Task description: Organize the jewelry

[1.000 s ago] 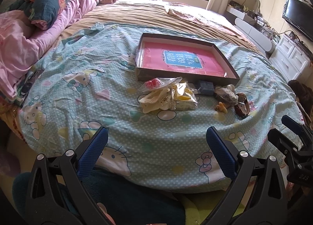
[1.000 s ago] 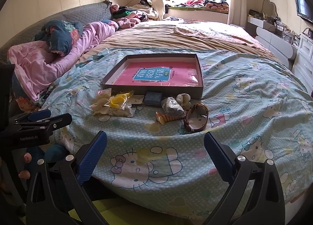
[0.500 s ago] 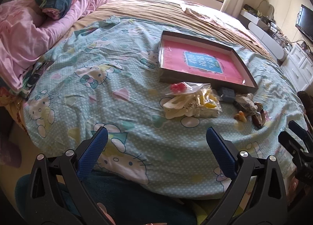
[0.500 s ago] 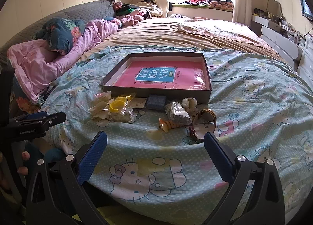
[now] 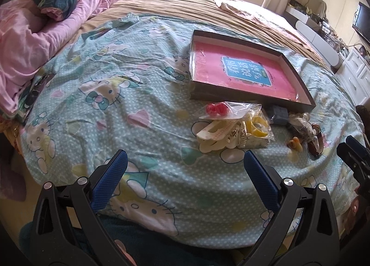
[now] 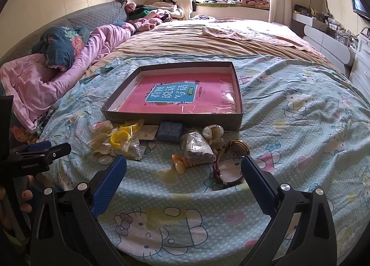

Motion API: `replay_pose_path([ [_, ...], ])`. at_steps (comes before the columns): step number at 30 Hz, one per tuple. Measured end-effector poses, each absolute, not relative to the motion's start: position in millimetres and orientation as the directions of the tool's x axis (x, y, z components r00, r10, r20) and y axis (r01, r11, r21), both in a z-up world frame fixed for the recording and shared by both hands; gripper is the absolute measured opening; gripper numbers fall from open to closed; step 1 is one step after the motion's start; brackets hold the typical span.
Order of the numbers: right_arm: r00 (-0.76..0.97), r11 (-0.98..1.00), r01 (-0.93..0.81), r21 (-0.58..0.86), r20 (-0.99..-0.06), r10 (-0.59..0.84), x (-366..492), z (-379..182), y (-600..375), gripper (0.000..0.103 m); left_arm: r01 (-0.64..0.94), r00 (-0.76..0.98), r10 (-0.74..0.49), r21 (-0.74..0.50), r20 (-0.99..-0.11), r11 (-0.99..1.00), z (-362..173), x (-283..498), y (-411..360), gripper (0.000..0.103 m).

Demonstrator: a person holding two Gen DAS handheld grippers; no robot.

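A shallow dark box (image 6: 238, 81) with a pink book in it lies on the bed; it also shows in the left wrist view (image 5: 298, 74). In front of it lie bagged jewelry (image 6: 122, 141) with a yellow ring, a dark blue case (image 6: 170, 131), a clear bag of dark beads (image 6: 196, 148), an orange clip (image 6: 181, 162) and a brown watch (image 6: 227, 164). The bag pile (image 5: 233, 130) sits ahead of my left gripper (image 5: 185, 181), which is open and empty. My right gripper (image 6: 183, 182) is open and empty, just short of the watch.
The bed has a Hello Kitty sheet (image 5: 111, 94). Pink bedding and pillows (image 6: 46, 76) lie at the left. White drawers (image 5: 360, 76) and a TV stand at the right. The other gripper shows at each view's edge (image 6: 39, 155).
Both grippers have moved closer to the bed. The left view has swung leftward, so the items sit further right in it. Both stay open.
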State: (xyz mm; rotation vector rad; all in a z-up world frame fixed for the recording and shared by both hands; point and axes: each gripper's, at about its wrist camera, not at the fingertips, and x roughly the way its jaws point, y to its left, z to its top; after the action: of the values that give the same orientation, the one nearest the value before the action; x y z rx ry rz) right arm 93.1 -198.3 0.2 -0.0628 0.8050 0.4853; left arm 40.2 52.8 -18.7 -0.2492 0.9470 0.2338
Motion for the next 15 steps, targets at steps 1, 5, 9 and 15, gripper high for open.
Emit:
replay_pose_path([
  [1,0.589,0.89,-0.438,0.127,-0.707,0.391,96,-1,-198,0.099,-0.299,0.561,0.085,-0.105,-0.824,0.949,-20,43,51,0.094],
  [5,0.58,0.896,-0.422,0.139,-0.718,0.385,108,-9,-201,0.099,-0.267,0.551,0.041,-0.129,-0.834,0.955,-26,57,47,0.094],
  [9,0.574,0.896,-0.424,0.132,-0.726,0.378,117,-17,-199,0.099,-0.238,0.544,0.005,-0.149,-0.839,0.96,-31,72,43,0.094],
  [15,0.532,0.886,-0.443,0.137,-0.756,0.383,129,-33,-192,0.079,-0.223,0.537,-0.007,-0.15,-0.844,0.963,-36,90,41,0.094],
])
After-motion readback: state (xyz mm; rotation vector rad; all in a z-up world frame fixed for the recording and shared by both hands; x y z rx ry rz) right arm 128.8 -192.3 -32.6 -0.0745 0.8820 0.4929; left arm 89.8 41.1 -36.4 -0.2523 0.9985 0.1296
